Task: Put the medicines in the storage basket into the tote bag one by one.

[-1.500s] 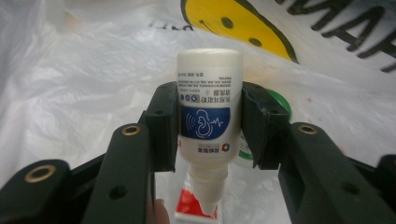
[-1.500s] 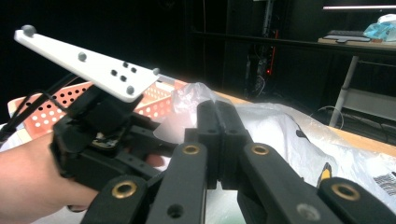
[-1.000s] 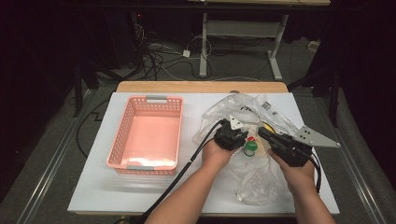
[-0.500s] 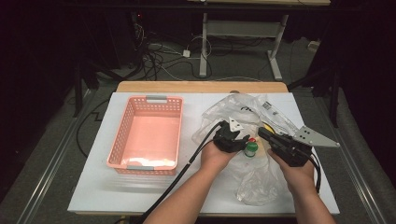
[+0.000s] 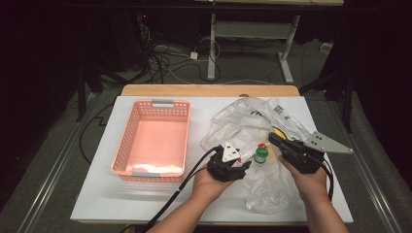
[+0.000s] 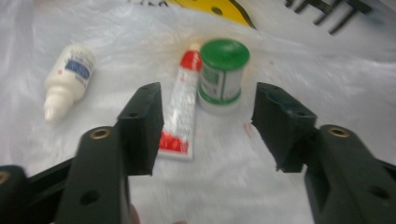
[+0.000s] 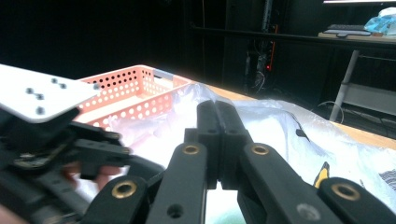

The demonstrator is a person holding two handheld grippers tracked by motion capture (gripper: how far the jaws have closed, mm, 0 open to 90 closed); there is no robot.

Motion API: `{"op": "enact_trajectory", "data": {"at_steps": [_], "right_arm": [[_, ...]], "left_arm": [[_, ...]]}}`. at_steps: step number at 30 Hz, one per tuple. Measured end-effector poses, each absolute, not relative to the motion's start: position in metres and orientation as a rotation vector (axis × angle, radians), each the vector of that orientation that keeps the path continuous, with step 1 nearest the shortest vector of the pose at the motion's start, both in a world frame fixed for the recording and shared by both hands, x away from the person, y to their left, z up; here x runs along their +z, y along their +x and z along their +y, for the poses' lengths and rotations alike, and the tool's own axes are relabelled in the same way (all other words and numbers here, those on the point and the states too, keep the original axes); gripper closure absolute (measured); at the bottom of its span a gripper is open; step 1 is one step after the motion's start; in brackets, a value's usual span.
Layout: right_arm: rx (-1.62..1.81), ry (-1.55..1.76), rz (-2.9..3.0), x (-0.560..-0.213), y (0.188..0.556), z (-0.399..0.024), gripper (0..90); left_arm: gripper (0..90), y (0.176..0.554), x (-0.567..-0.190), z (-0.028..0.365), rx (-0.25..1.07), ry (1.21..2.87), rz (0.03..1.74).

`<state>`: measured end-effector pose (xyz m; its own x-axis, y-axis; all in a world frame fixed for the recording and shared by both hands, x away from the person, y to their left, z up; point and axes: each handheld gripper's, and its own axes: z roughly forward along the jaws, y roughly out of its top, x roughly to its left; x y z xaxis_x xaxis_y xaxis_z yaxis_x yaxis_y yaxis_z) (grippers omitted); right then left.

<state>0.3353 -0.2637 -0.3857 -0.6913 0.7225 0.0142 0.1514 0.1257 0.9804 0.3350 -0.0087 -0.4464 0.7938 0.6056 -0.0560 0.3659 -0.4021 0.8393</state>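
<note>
The left gripper [image 6: 208, 126], whose jaws have just been opening, stands parted with nothing pressed between the pads, just short of a red-and-white tube [image 6: 180, 112] and a green-capped jar [image 6: 222, 77] that lie touching each other on the clear plastic bag [image 5: 243, 121] in the right half of the tabletop [image 5: 97, 194]. A small white bottle [image 6: 67, 79] lies apart from them on the same bag. The right gripper [image 7: 218, 140] is closed with its jaws pressed together over the bag, and a pink basket [image 5: 153, 138] sits in the left half, near the far edge.
</note>
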Motion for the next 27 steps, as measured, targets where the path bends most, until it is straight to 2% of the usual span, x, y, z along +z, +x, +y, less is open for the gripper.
{"op": "enact_trajectory", "data": {"at_steps": [5,9,13,16,21,27], "right_arm": [[1.596,0.84,1.938,-0.386,0.335,-0.263,90.0],[1.591,0.837,1.939,-0.386,0.335,-0.263,90.0],[1.588,0.839,1.945,-0.387,0.335,-0.263,90.0],[1.587,0.84,1.945,-0.387,0.335,-0.262,90.0],[1.58,0.84,1.951,-0.388,0.336,-0.262,90.0],[1.577,0.841,1.957,-0.389,0.336,-0.26,90.0]], "left_arm": [[31.5,0.317,-0.456,0.007,0.306,2.093,0.726],[18.1,0.311,-0.47,0.014,0.3,2.191,0.753],[4.7,0.321,-0.483,0.013,0.335,2.263,0.871],[0.7,0.333,-0.485,0.015,0.249,2.262,0.933],[10.2,0.341,-0.484,0.006,0.263,2.266,0.893],[34.9,0.346,-0.483,0.003,0.283,2.229,0.9]]}}
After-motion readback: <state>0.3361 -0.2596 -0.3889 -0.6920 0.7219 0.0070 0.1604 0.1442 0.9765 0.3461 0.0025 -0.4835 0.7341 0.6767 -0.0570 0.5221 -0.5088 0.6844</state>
